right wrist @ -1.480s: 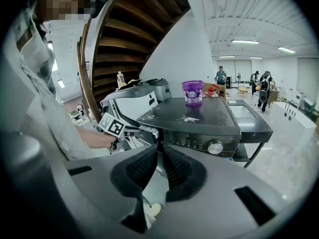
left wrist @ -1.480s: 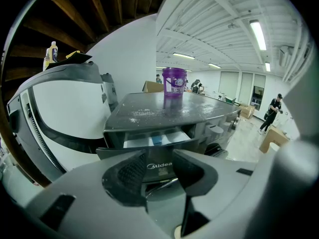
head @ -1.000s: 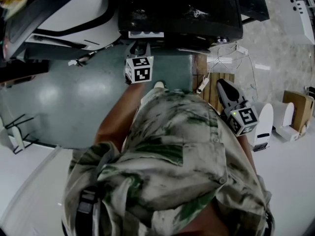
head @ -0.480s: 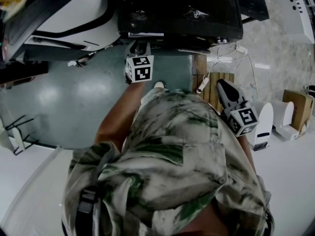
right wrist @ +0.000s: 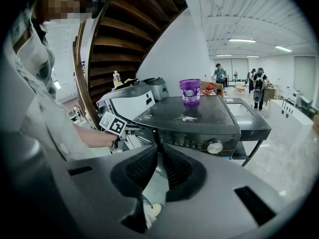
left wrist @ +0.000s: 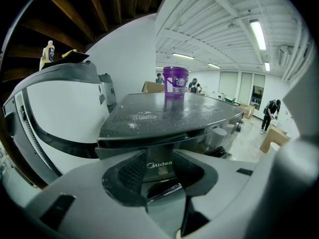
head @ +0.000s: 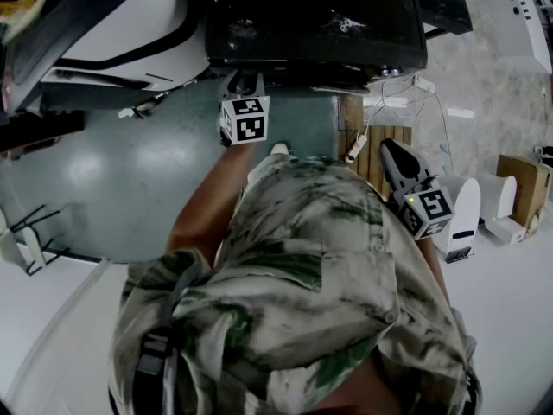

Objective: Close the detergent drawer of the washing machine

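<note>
The detergent drawer (left wrist: 159, 164) goes into the washing machine (head: 315, 15). 1 s ago a pale strip of its front juts out below the machine's dark top edge, just ahead of the left gripper (head: 244, 83). 0.5 s ago that strip is thinner. Now the head view shows none of it.

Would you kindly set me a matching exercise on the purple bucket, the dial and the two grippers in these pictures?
Things:
1. purple bucket
2. dial
3. left gripper
4. right gripper

States or places:
A. jaws together, empty
B. on top of the washing machine
C. jaws apart at the Midea-marked front
D. on the control panel

Pairs: 1-B; 2-D; 3-C; 4-A
</note>
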